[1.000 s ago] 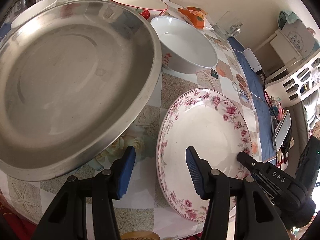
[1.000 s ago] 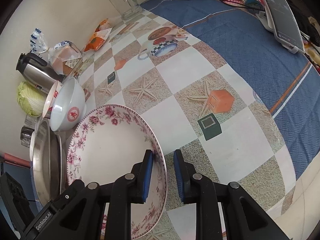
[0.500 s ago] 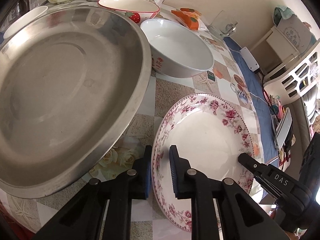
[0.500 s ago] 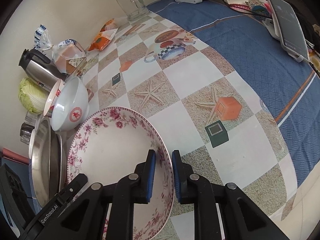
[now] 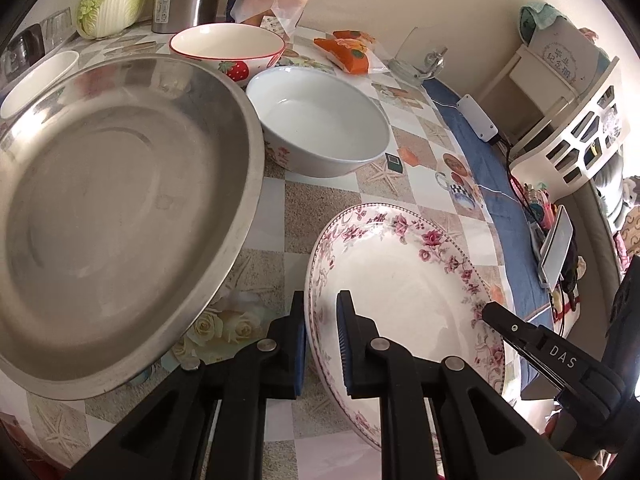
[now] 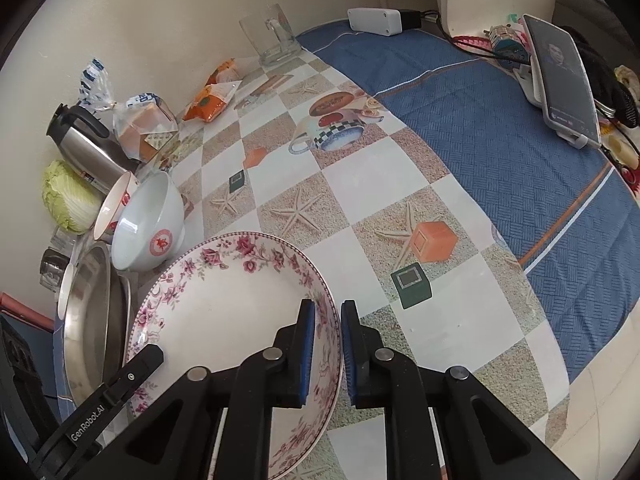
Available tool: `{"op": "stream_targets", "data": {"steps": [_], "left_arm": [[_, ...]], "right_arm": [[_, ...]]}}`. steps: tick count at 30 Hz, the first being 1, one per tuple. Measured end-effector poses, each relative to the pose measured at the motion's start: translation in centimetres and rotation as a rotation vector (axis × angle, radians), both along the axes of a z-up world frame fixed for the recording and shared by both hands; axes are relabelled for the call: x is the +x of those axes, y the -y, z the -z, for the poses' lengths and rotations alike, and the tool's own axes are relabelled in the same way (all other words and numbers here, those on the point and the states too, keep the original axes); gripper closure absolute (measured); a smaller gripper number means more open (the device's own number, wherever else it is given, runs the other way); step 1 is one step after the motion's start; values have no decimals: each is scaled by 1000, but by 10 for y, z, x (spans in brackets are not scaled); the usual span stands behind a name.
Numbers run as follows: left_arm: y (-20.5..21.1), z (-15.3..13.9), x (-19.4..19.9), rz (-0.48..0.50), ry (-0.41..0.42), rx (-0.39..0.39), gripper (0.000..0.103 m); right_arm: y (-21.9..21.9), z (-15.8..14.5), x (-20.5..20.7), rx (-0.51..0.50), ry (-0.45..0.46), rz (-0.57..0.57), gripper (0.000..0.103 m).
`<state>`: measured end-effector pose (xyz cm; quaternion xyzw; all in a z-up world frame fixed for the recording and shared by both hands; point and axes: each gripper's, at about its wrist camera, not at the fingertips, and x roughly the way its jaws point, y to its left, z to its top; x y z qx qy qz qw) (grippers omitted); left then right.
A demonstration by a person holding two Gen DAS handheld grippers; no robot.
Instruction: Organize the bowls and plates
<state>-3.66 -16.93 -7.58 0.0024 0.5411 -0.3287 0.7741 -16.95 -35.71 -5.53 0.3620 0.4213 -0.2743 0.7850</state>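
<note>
A white plate with pink roses round its rim [image 5: 404, 288] [image 6: 224, 312] lies on the patterned tablecloth. My left gripper [image 5: 322, 320] is shut on the plate's left rim, one pad inside and one outside. On the opposite rim my right gripper [image 6: 327, 326] is shut the same way. A large steel pan [image 5: 104, 208] [image 6: 94, 320] sits just left of the plate. Behind it stand a white bowl [image 5: 320, 136] [image 6: 150, 224], a strawberry bowl [image 5: 228, 50] and a small white dish [image 5: 38, 80].
Along the wall stand a steel kettle [image 6: 82, 144], a cabbage [image 6: 68, 196], bagged bread [image 6: 142, 128], an orange snack packet [image 6: 210, 100] and a glass mug [image 6: 272, 36]. A blue cloth [image 6: 500, 152] with a phone on a stand [image 6: 564, 76] lies to the right.
Both grippers have closed onto the rose plate's rim, the left from wide open. The plate's edges now sit pinched between the pads.
</note>
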Motion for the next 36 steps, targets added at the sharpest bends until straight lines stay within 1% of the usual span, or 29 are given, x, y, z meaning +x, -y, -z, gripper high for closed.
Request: {"op": "stream_targets", "data": {"steps": [5,11,15,19,23,26,31,36], "left_arm": [[-3,-2,2,0,0,-8,88],[-5,-3,3,-3,-4,-7,88],[-5,0,4,-7,-12,5,88],[-7,9,7,-16,-59,15,88],[-11,17,10,-32,-116,5,88],[-12,22,10,-36,-137,9,88],[-10,19,8,-25,-116,21,88],[-7,6,6,-4,-55,0,88]], "right_arm": [[0,-2,-1,11,21,-1,88],[3,1,-6,60,65,12,88],[4,9,-7,102,65,18,88],[6,17,-8,144,69,30,88],[5,21,-6,151,51,27,91],[6,28,-5,184,53,27,91],[5,25,-4,170,53,20,91],[6,18,-6,155,79,21,91]]}}
